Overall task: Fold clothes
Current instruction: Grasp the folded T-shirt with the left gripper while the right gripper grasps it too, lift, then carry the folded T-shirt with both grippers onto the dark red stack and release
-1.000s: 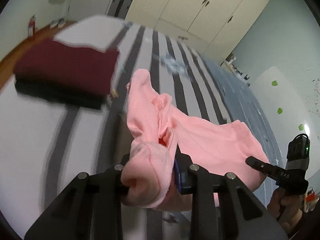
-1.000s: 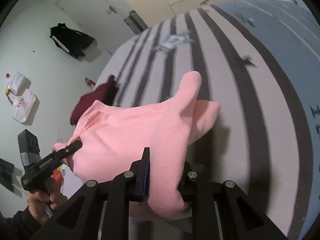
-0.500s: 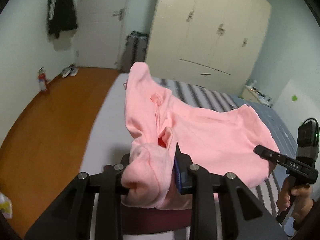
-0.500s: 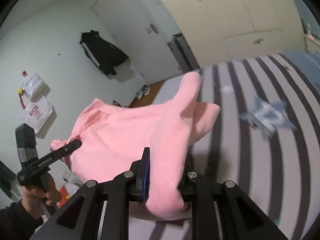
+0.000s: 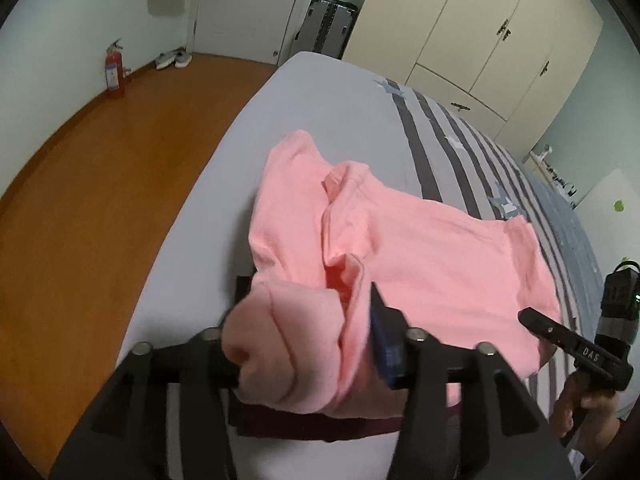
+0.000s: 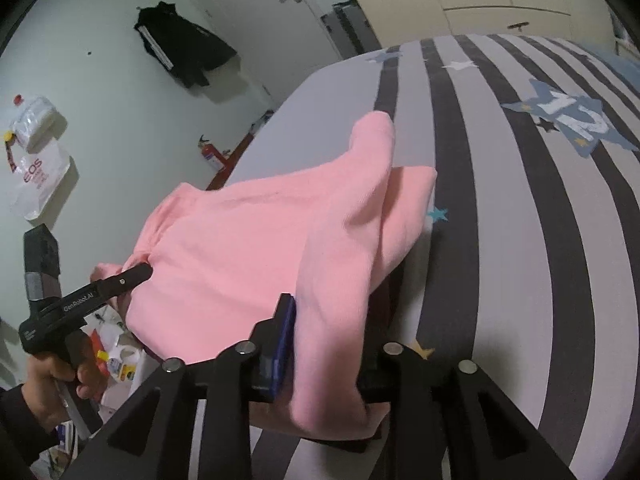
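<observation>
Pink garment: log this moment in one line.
left gripper shut on pink garment | right gripper shut on it | over dark folded clothes on bed

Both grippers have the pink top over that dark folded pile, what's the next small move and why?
Probably lower both together. The pink top hangs between the shut left gripper and right gripper, above the maroon garment on the bed.

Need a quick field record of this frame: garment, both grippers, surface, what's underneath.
garment: pink top, bunched at both held ends
left hand-held gripper: shut on pink top
right hand-held gripper: shut on pink top
surface: striped bed
under garment: dark maroon folded clothes, partly covered
contact: whether the top rests on the pile cannot be told
background: fire extinguisher, wardrobe
</observation>
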### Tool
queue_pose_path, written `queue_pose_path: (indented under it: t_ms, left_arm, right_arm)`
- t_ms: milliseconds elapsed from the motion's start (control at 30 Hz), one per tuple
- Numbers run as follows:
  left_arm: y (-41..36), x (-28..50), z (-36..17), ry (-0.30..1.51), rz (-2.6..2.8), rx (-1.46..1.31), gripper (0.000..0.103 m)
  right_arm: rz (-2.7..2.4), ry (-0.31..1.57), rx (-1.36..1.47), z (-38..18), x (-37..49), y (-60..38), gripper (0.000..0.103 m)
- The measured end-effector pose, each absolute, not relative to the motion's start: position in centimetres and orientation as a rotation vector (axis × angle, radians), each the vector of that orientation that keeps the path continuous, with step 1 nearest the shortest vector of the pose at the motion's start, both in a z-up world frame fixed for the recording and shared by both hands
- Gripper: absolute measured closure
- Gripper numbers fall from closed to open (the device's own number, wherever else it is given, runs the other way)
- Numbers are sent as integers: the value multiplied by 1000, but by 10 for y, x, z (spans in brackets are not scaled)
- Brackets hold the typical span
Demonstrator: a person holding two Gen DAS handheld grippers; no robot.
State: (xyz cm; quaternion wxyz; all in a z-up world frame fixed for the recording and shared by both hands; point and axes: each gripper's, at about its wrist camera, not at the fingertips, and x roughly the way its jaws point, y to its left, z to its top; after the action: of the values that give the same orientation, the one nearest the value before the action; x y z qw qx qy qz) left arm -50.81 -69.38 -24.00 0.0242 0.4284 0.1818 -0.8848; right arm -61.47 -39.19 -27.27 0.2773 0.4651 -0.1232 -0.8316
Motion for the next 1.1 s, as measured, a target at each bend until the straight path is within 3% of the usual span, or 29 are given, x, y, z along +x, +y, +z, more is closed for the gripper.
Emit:
queue_pose_path:
  t_ms: [33, 133, 267, 367, 400, 433, 500, 633, 767, 933, 1100]
  left_arm:
    - [-698, -504, -233, 574, -2730, 1306, 39]
    - [-711, -487, -215, 556, -2700, 1220, 36]
    - [-726, -474, -200, 447, -2636, 1144, 36]
    - [-723, -472, -180, 408, -2674, 1063, 41]
    - [-719, -476, -171, 372, -2712, 1035, 56]
    - [-709, -484, -165, 341, -2754, 1043, 81]
    - [-684, -499, -157, 287, -2838, 1084, 102]
    - [-637, -530, -168, 242, -2899, 1155, 103]
    - [-643, -543, -196, 251, -2833, 1220, 103]
    - [-654, -558, -230, 263, -2747, 1292, 102]
    - [-658, -564, -234, 277, -2729, 1316, 102]
  right_arm:
    - [-2233, -337, 1258, -271, -612, -387, 62]
    - [-2311, -388, 1218, -251, -608, -359, 62]
    - [-2471, -397, 1226, -242, -618, -334, 60]
    - [-2507, -299, 1216, -233, -620, -351, 60]
    - [-2516, -242, 1168, -226, -618, -362, 60]
    - [-2524, -185, 1121, -218, -615, -372, 60]
    - [-2505, -124, 1036, -208, -610, -399, 63]
    - [-2481, -78, 1020, -214, -615, -441, 72]
    - [-2497, -55, 1135, -249, -636, -454, 80]
    - [-2520, -55, 1151, -275, -648, -433, 100]
    - [-2524, -101, 1151, -278, -651, -411, 103]
